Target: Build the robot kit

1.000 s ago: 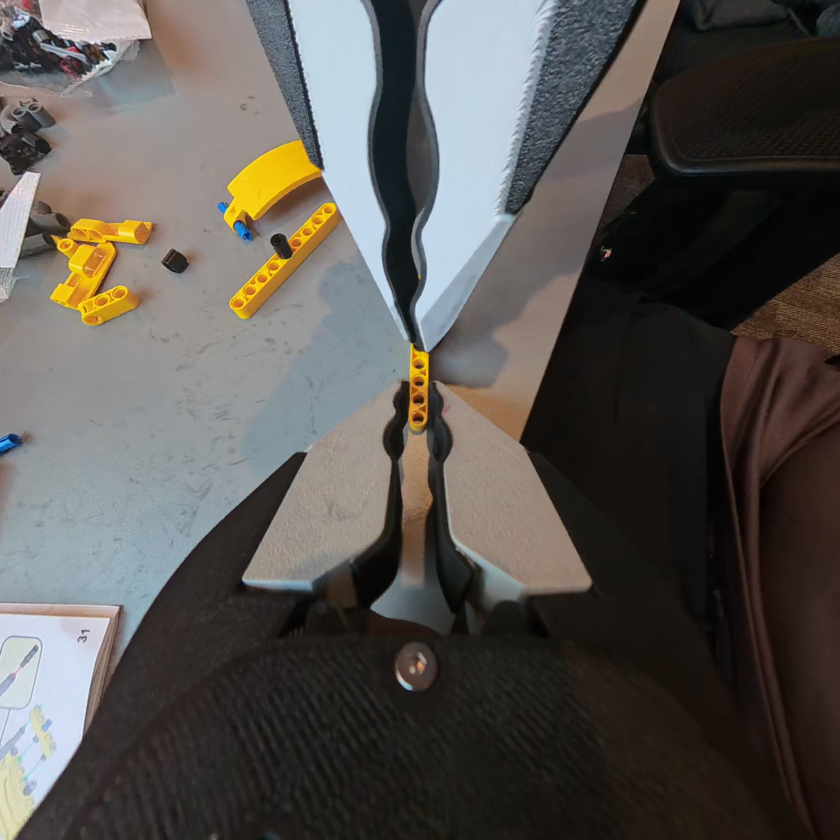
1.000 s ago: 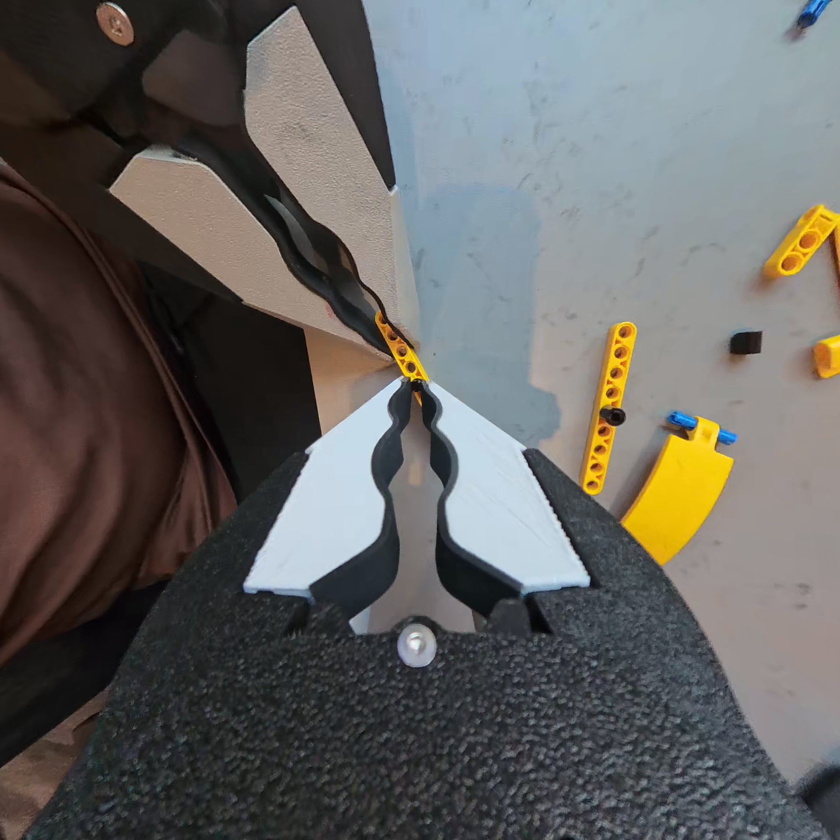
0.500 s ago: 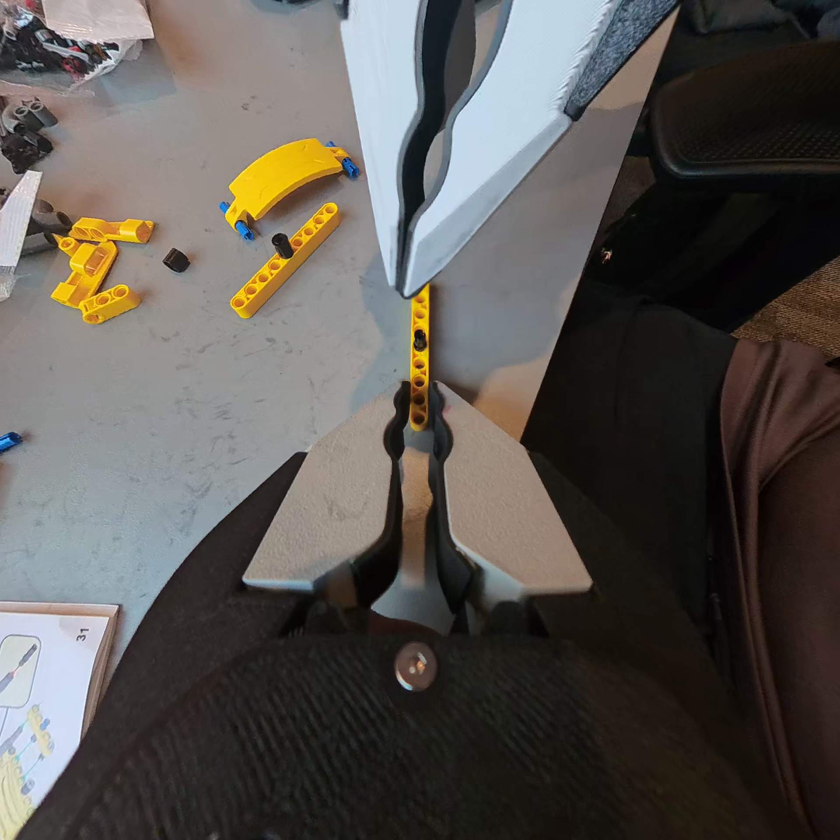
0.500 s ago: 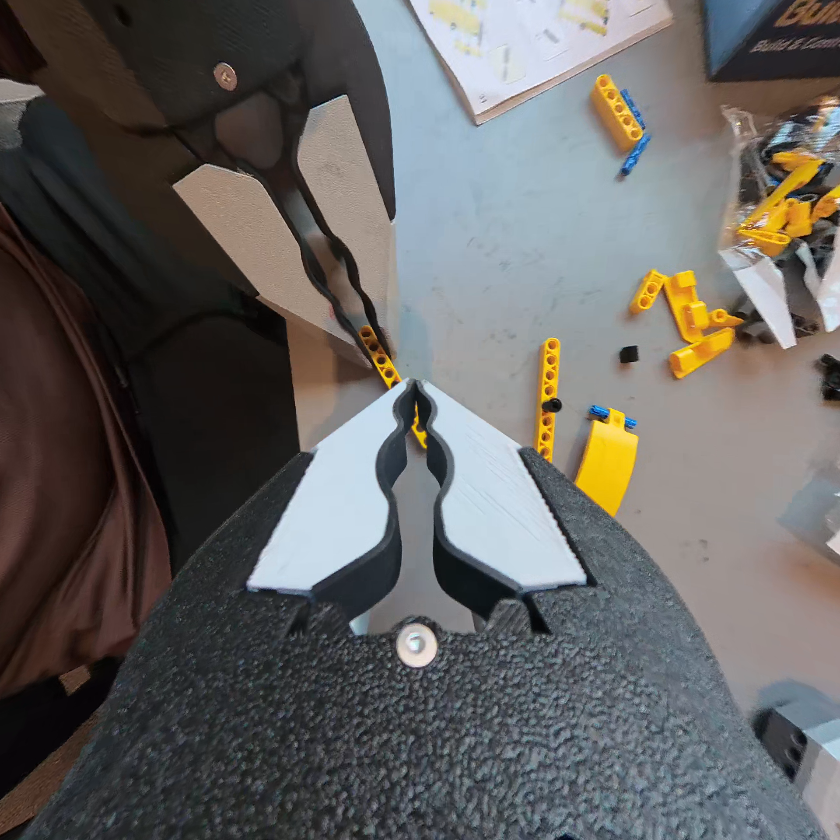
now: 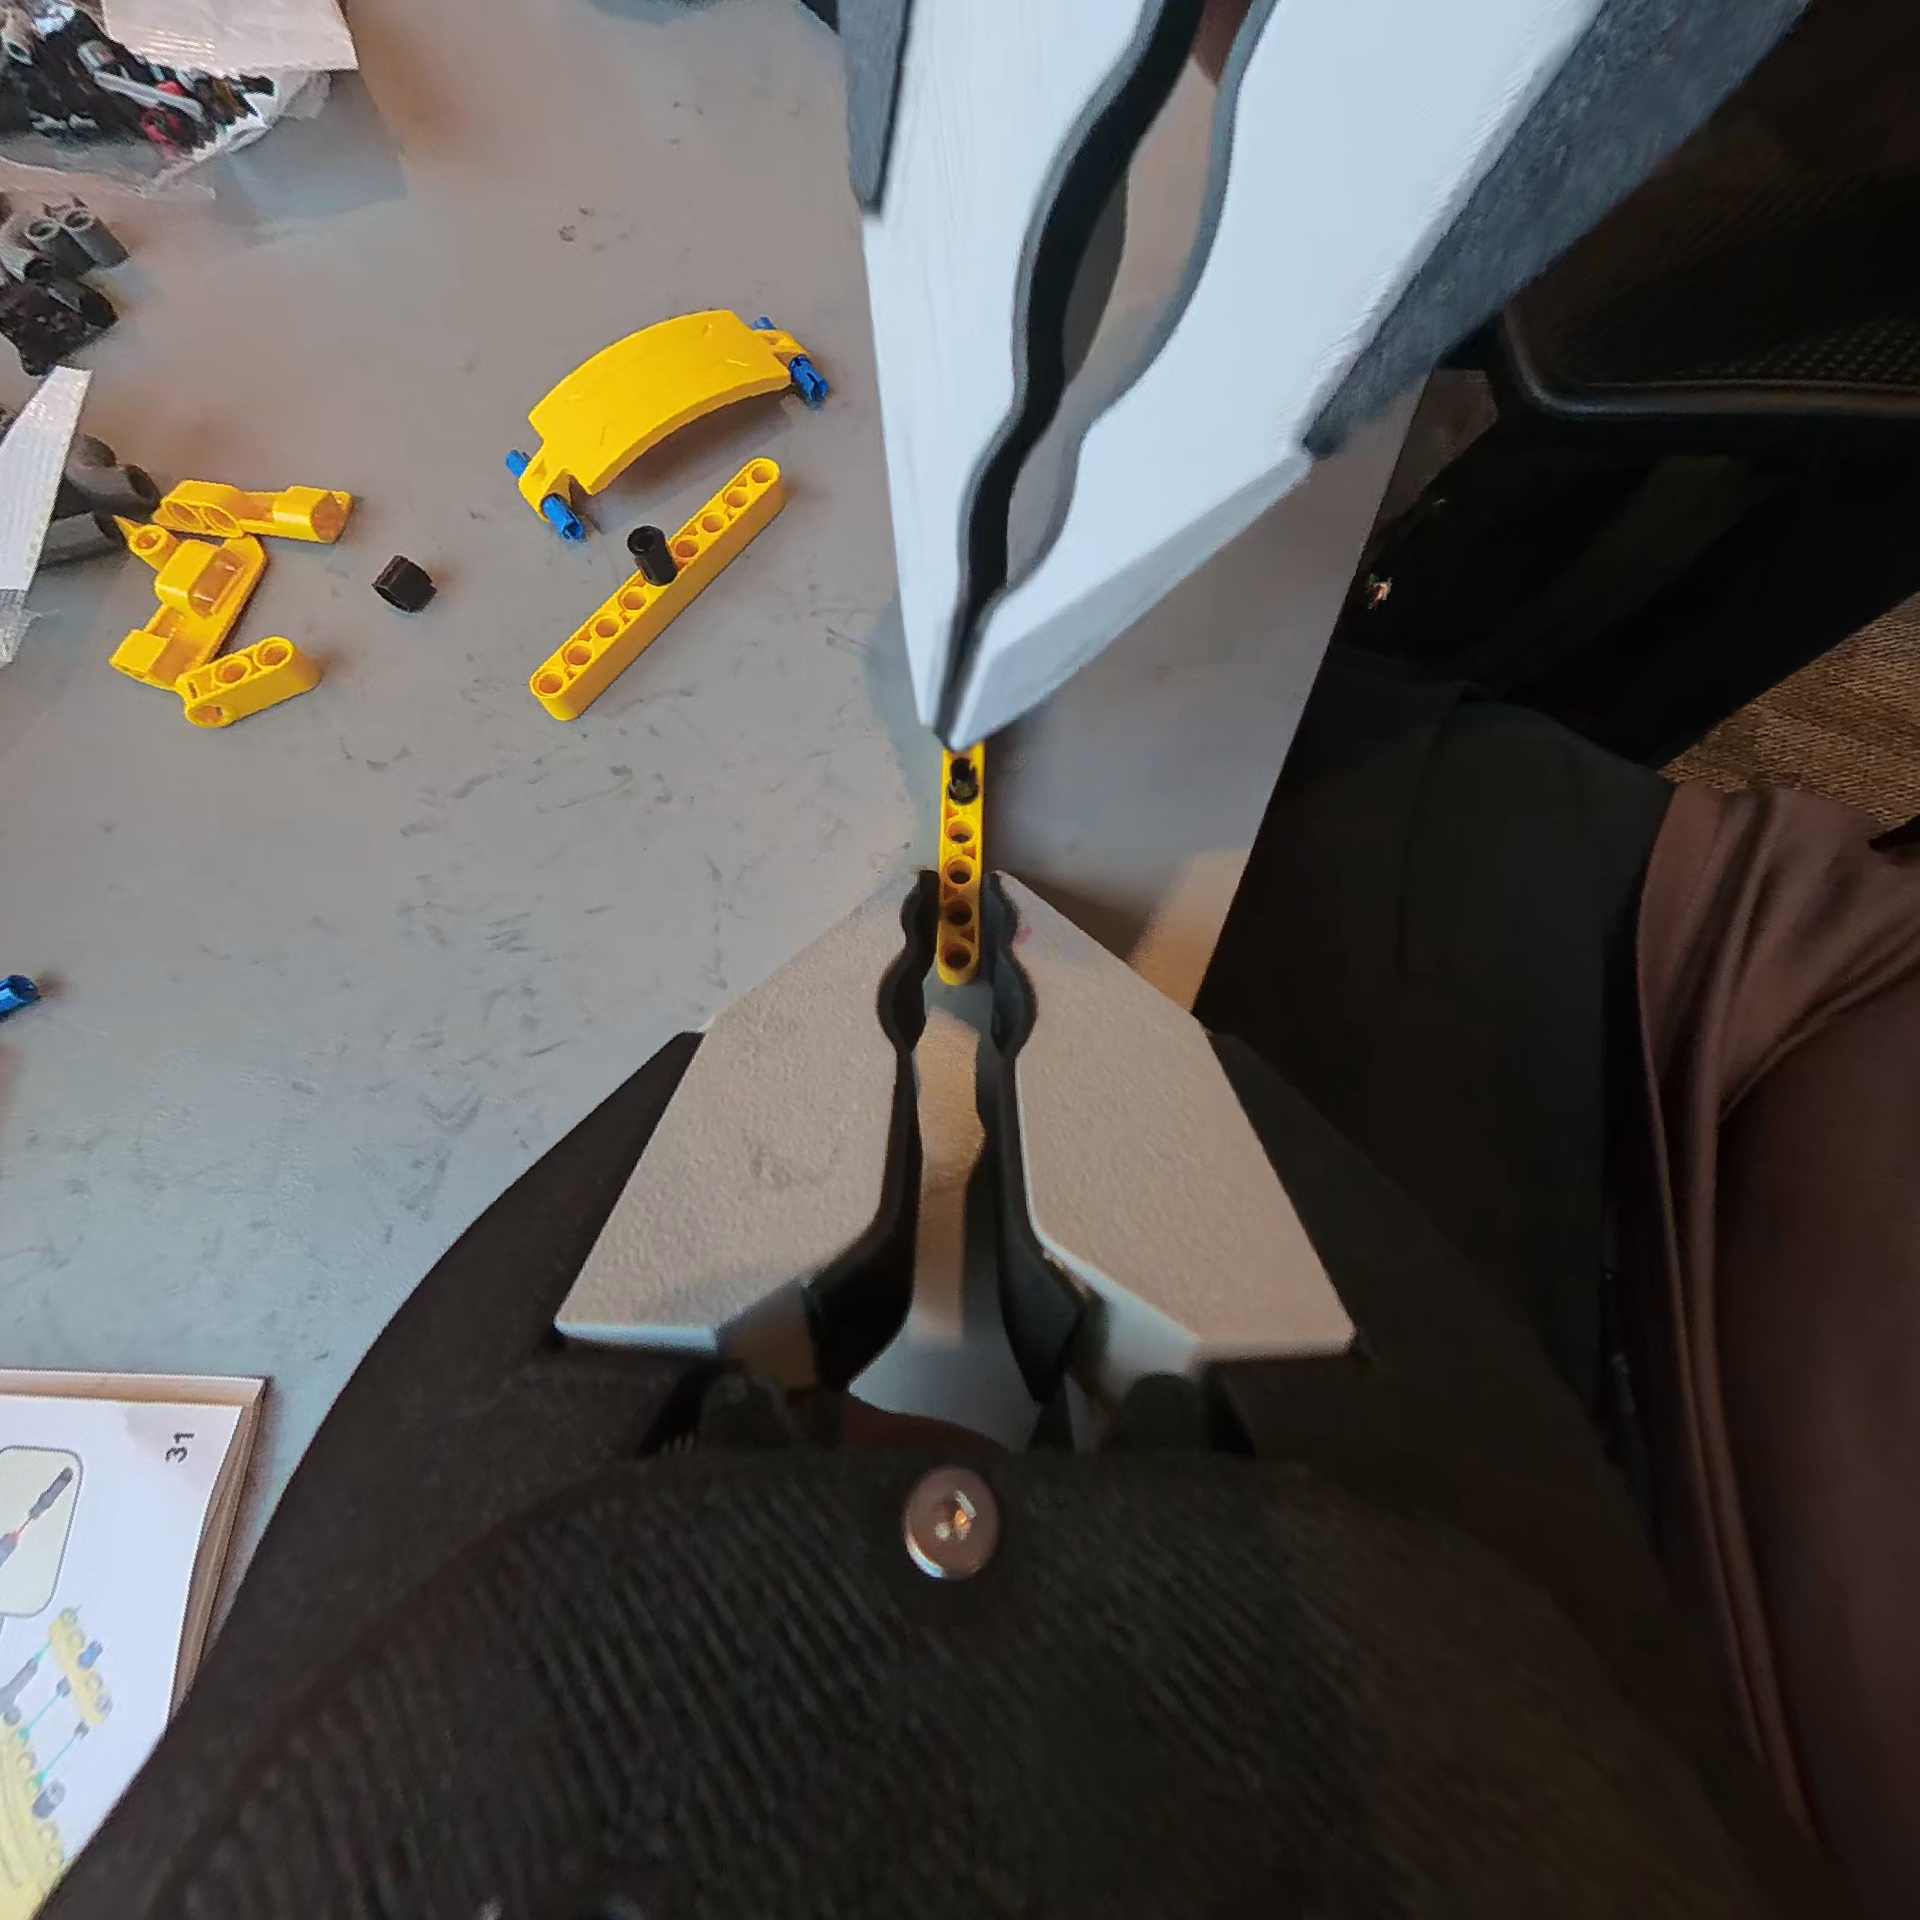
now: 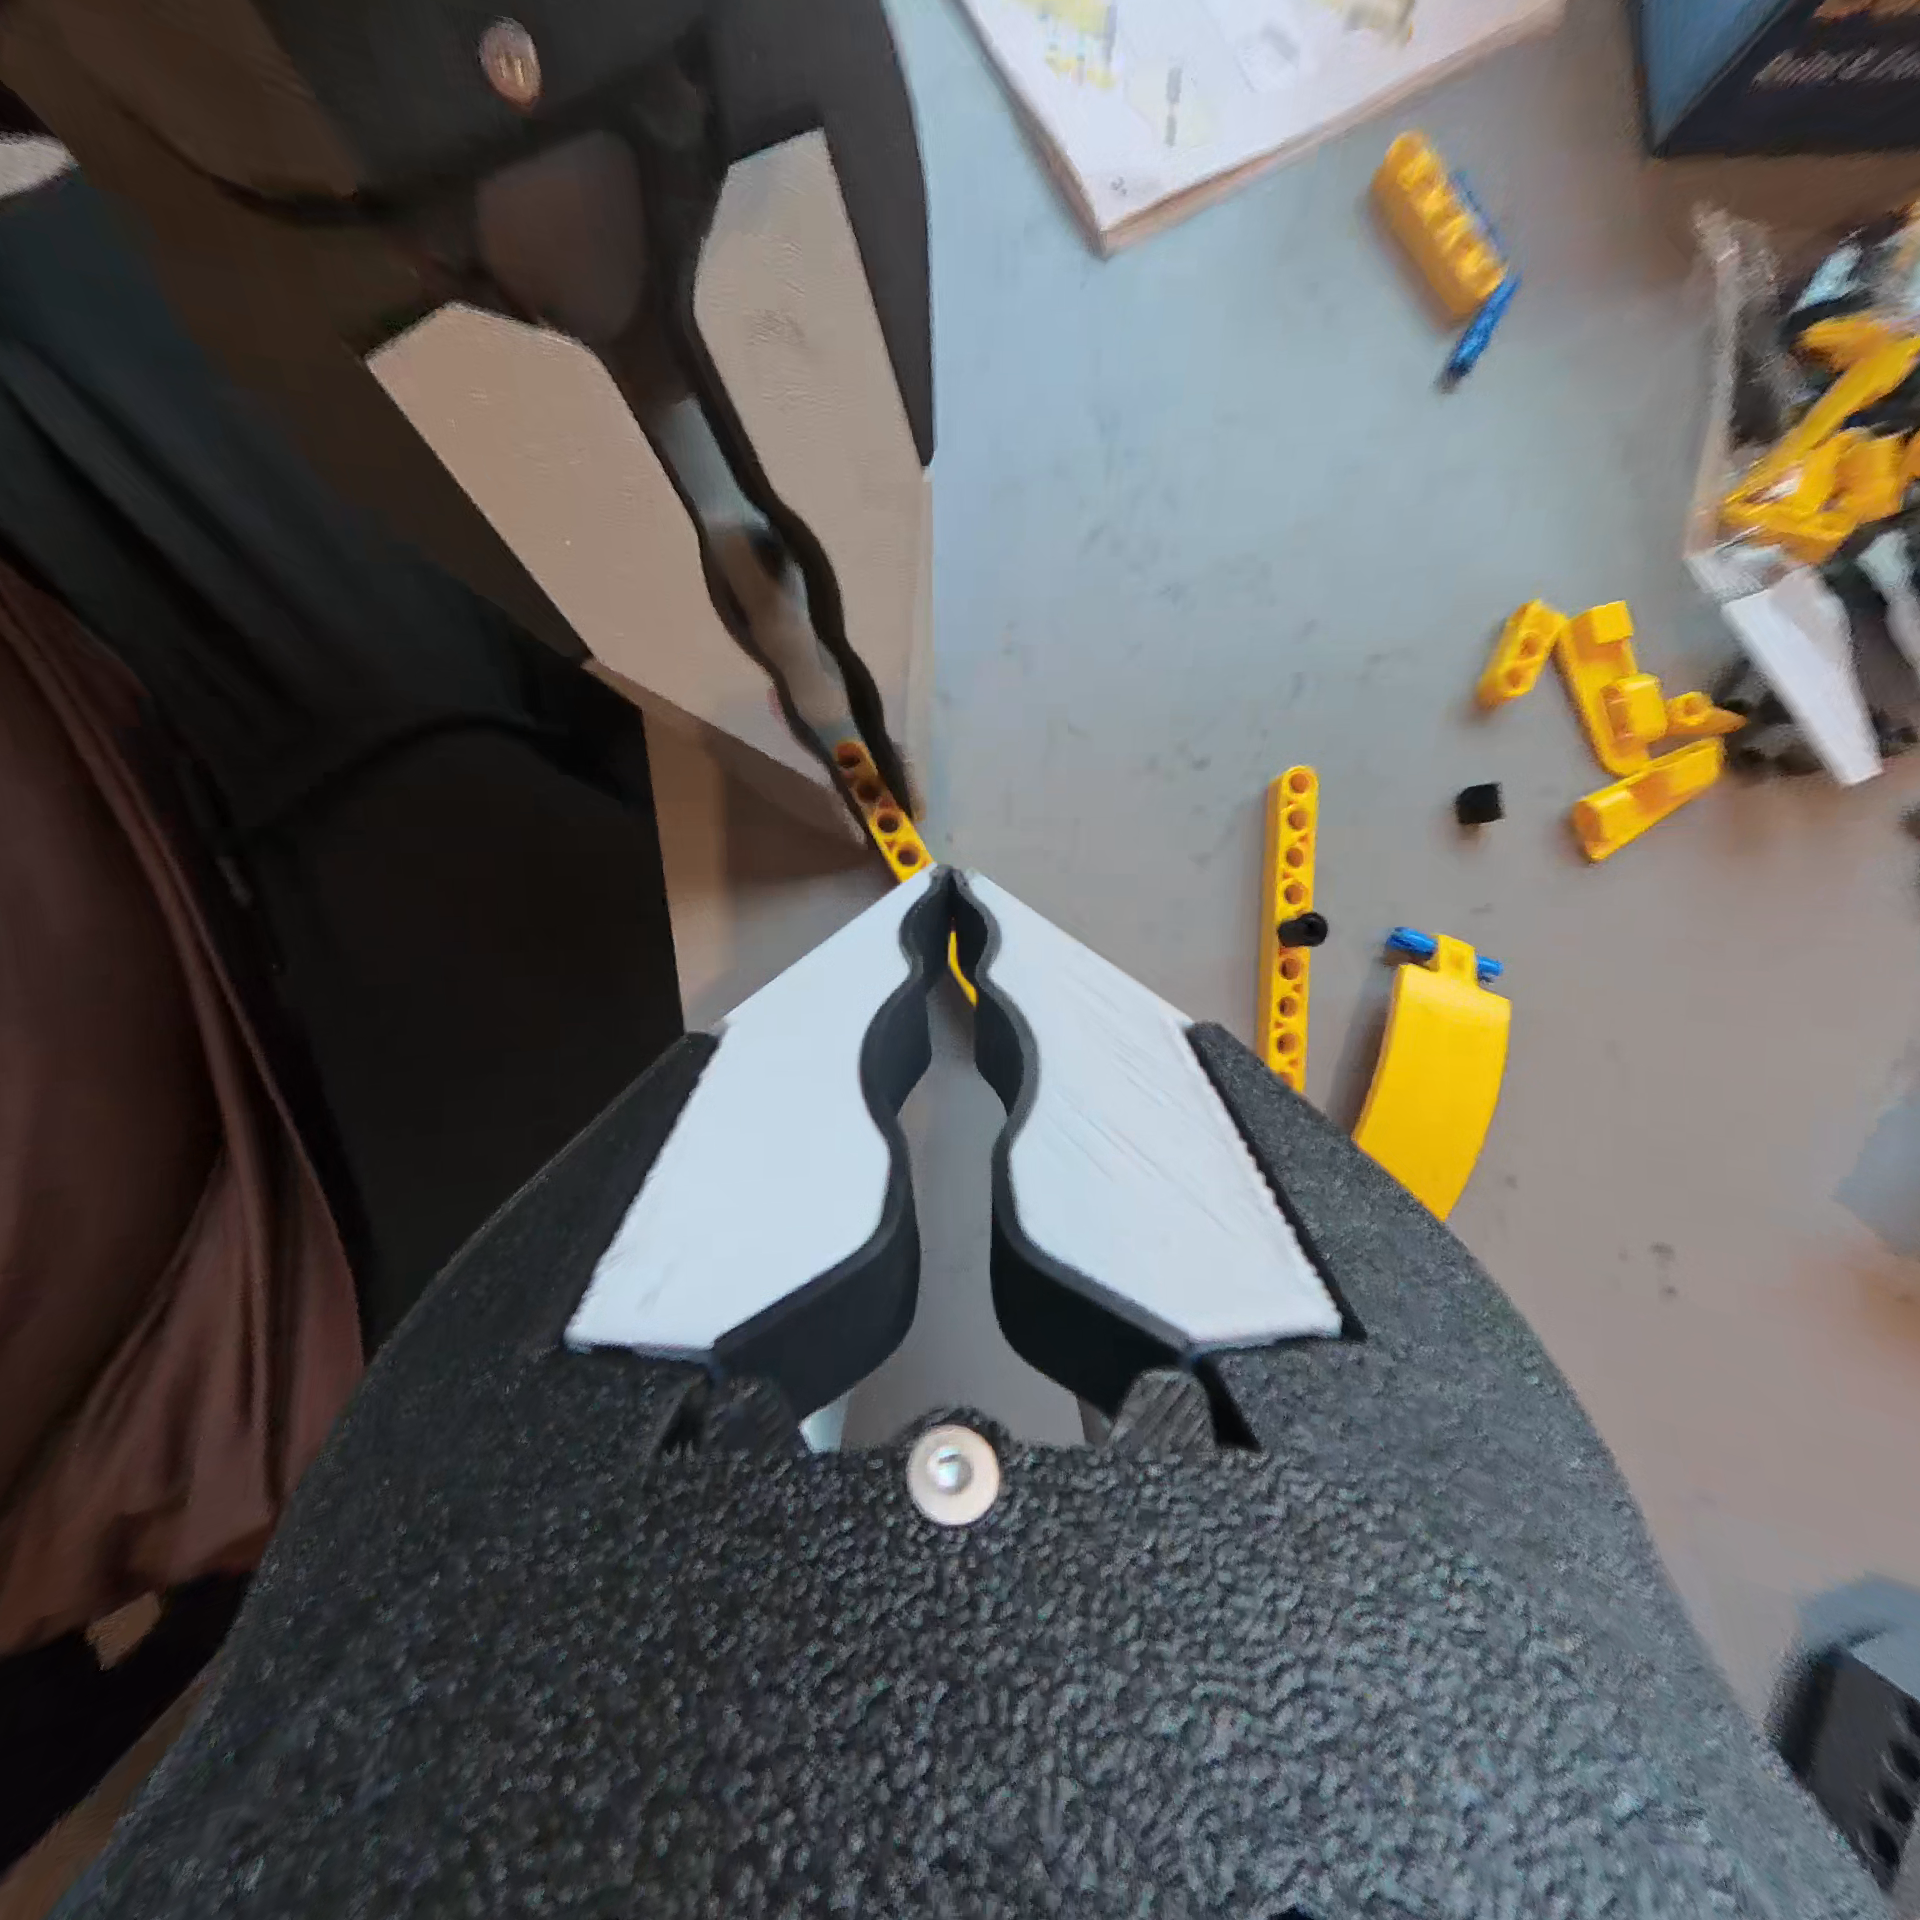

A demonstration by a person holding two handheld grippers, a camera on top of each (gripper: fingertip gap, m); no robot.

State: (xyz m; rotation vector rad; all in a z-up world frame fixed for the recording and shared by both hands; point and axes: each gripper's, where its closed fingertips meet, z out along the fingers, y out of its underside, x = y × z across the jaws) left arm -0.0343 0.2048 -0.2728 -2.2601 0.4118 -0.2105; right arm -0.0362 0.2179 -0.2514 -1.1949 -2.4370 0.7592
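Yellow plastic beam with a row of holes (image 5: 960, 831) sits clamped at its near end in your left hand-held gripper (image 5: 958, 891), above the grey worktop's (image 5: 416, 935) edge nearest you. Your right hand-held gripper (image 6: 948, 883) meets its far end beside a black pin (image 5: 962, 774), fingers together; whether they pinch anything, I cannot tell.

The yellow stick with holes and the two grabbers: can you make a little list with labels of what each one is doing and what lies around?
left gripper: shut on the yellow beam, at one end
right gripper: tips closed on the same beam's other end
beam: held in the air between both, black pin in one hole
table: grey, scuffed
loose parts: longer yellow beam, curved yellow panel, small black piece
paper: instruction booklet at the table edge
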